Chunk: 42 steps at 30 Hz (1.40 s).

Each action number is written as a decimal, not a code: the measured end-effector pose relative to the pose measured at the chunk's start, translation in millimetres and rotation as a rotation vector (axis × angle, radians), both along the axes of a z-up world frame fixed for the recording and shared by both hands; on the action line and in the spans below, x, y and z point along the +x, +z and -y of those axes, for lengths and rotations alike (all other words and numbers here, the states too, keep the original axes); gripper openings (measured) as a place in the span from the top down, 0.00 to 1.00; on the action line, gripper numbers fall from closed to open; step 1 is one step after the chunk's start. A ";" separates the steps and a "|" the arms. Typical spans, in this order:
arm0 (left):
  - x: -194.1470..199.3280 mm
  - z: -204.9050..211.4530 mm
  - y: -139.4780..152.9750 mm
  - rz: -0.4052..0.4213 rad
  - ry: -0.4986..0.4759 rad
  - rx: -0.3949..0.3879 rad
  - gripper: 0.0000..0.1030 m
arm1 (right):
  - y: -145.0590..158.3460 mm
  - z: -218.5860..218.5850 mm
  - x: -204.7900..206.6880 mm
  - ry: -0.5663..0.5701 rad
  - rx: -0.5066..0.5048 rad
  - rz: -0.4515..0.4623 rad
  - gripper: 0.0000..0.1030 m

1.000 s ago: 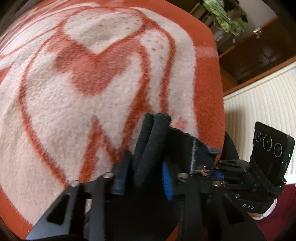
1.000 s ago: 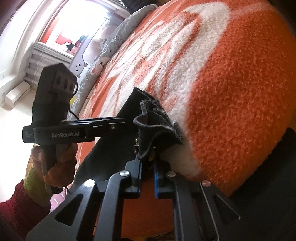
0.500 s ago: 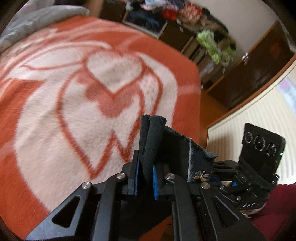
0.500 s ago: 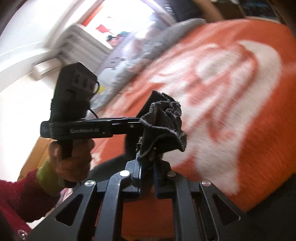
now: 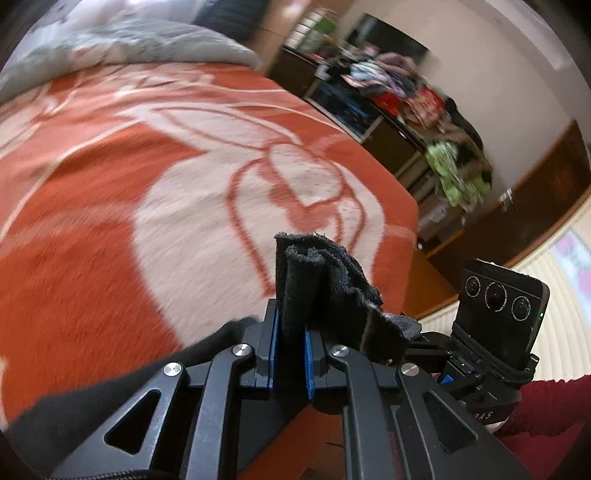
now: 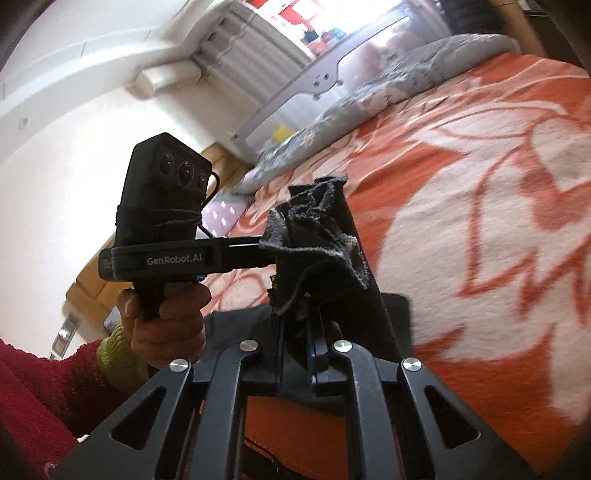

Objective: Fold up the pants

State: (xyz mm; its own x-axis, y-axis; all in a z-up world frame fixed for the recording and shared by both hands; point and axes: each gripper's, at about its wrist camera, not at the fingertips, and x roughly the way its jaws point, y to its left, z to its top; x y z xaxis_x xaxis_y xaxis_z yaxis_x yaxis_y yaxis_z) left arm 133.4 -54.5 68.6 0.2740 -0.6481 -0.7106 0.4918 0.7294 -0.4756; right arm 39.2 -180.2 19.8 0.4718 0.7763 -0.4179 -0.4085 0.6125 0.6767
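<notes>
The black pants are held up off an orange and white blanket. My left gripper is shut on a bunched edge of the pants. My right gripper is shut on another bunched edge of the pants. The two grippers are side by side, with the fabric stretched between them. The rest of the pants hangs down below the grippers, dark at the bottom of both views. The right gripper's body shows at the right of the left wrist view; the left gripper's body shows in the right wrist view.
The bed has a grey pillow at its head. A dark shelf unit with piled clothes stands past the bed's far side. A white radiator is on the right. A window lies behind the bed.
Both grippers have lifted the pants' edge up from the blanket. The views have tilted upward, and more of the room shows.
</notes>
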 end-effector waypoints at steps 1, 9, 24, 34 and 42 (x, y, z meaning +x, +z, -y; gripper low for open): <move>-2.2 -9.0 -5.6 -0.009 0.024 -0.005 0.90 | -3.2 -7.1 1.3 0.018 -0.009 -0.003 0.89; -12.5 -57.7 -48.8 -0.064 0.156 0.010 0.90 | -33.3 -61.3 19.0 0.136 -0.097 -0.050 0.89; -31.2 -109.4 -97.4 -0.154 0.319 -0.006 0.91 | -56.4 -105.7 20.7 0.228 -0.213 -0.096 0.85; -64.5 -143.4 -95.4 -0.174 0.445 -0.037 0.90 | -59.4 -123.2 16.7 0.285 -0.212 -0.103 0.58; -93.4 -168.4 -90.2 -0.181 0.542 -0.068 0.81 | -46.3 -130.7 8.3 0.338 -0.172 -0.094 0.58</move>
